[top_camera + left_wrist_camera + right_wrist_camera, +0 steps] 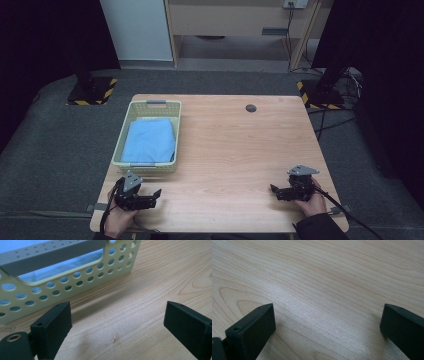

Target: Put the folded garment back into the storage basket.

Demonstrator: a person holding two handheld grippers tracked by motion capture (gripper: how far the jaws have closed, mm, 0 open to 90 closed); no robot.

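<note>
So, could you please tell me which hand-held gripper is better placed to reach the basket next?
Probably the left hand-held gripper: it sits open just beside the basket, while the right hand-held gripper lies across the table.

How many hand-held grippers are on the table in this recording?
2. The left hand-held gripper sits at the near-left edge, just in front of the basket; the right hand-held gripper sits at the near-right edge. Both are open.

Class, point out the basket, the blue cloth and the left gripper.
basket (121, 136), high view, left wall.
blue cloth (150, 140), high view, middle of the fold.
left gripper (156, 197), high view, between its fingertips.
</note>
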